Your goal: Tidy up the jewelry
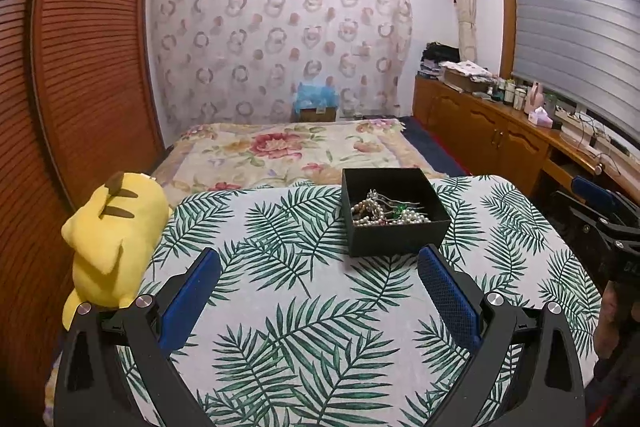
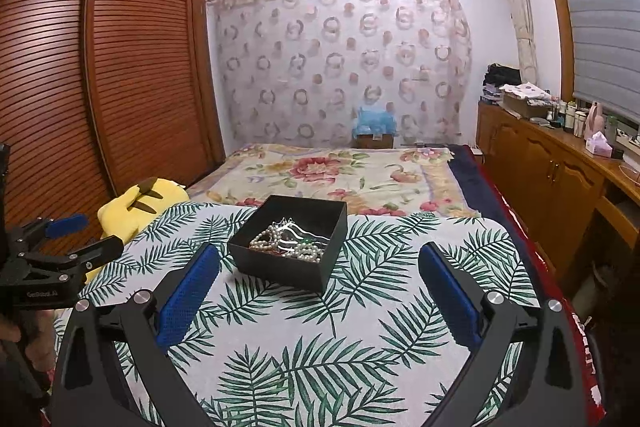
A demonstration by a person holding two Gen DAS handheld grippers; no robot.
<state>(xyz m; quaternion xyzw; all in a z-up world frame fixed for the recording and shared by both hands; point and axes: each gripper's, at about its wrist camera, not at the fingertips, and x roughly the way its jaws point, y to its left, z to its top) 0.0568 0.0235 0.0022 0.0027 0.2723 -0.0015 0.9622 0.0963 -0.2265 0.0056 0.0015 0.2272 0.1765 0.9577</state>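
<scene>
Two grippers w/ blue pads hang over a table in a bedroom. Biggest thing is the brown slatted wardrobe [image 2: 100, 67] on the left side of the room. Next is the bed [image 2: 340, 175] w/ a flower blanket, right behind the table. A long wood cabinet [image 2: 560, 167] runs along the right wall, w/ bottles & a tissue box on top.

Close up is the table [image 1: 300, 327], covered by a white cloth w/ green leaves. A yellow plush toy [image 1: 116, 239] lies at the table's left edge, partly off it.

Left gripper [image 1: 320, 259] has its jaws wide apart, nothing between them but cloth. Right gripper [image 2: 320, 259] is spread just as wide, also holding nothing. From the right cam, the left gripper shows at the far left, off the table's side.

Black box [image 1: 394, 211] sits on the cloth at the far part of the table, no lid on. It is just past the grippers' tips, not touching them. Inside the box lies the jewelry [image 1: 380, 213]: a tangled pile of white pearl strings, silver bits & a few green beads.
</scene>
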